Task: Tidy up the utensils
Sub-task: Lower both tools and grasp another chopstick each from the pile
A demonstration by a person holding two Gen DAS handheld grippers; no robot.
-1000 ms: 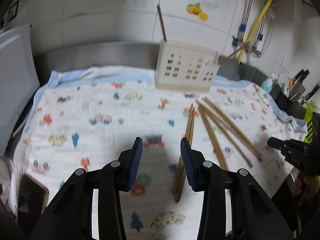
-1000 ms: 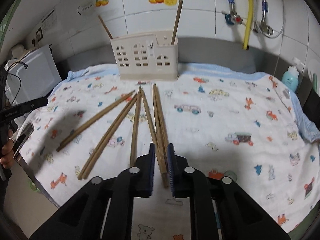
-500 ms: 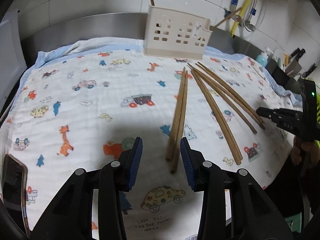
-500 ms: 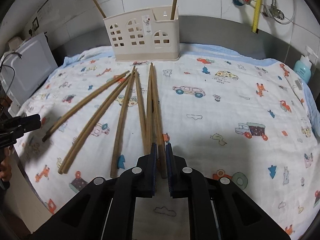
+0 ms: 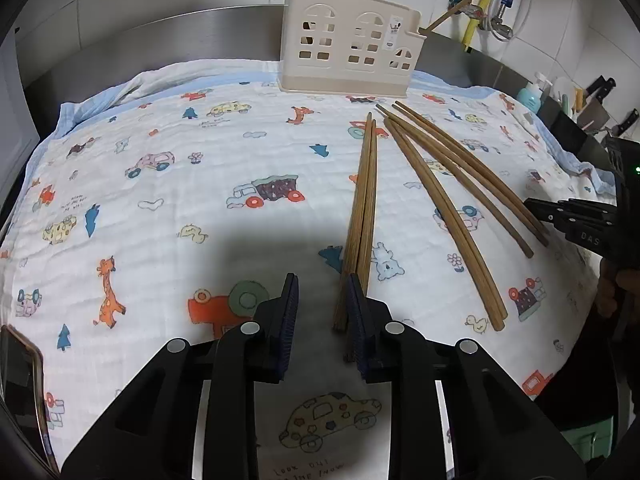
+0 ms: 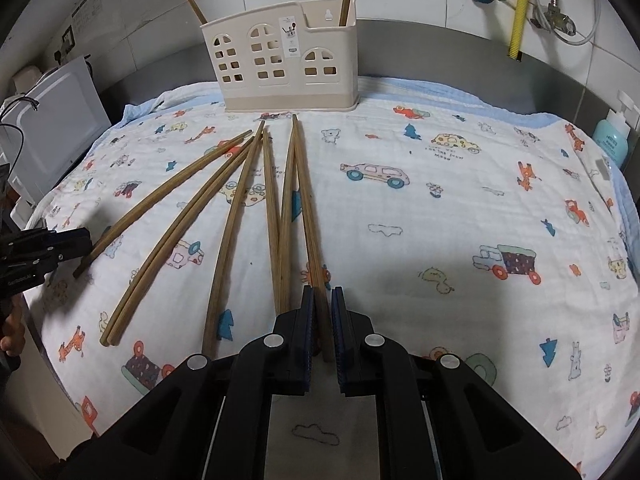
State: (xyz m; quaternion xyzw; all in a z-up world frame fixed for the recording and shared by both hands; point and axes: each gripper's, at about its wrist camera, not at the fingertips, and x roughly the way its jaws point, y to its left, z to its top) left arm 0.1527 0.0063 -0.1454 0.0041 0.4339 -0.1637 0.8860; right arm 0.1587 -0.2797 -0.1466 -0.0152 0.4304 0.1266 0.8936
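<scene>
Several wooden chopsticks point(image 5: 444, 216) lie fanned on a cartoon-print cloth point(image 5: 160, 200) in front of a cream house-shaped holder point(image 5: 348, 60) with two sticks standing in it. My left gripper point(image 5: 322, 312) hovers low over the near end of the leftmost pair point(image 5: 362, 220). Its jaws are closing, the stick ends just inside the right pad and not pinched. My right gripper point(image 6: 322, 320) is shut on the near end of the rightmost chopstick point(image 6: 308, 208), which still rests on the cloth point(image 6: 440, 220). Each gripper shows at the edge of the other's view.
A phone point(image 5: 16, 380) lies at the cloth's left corner. A white appliance point(image 6: 52, 120) stands left of it. A blue soap bottle point(image 6: 610, 138) and knives point(image 5: 596, 96) sit at the right. Pipes and a yellow hose point(image 6: 520, 0) hang on the tiled wall.
Both grippers have sunk closer to the cloth. The left jaws have narrowed around the ends of the leftmost pair. The right jaws have stayed shut on their chopstick.
</scene>
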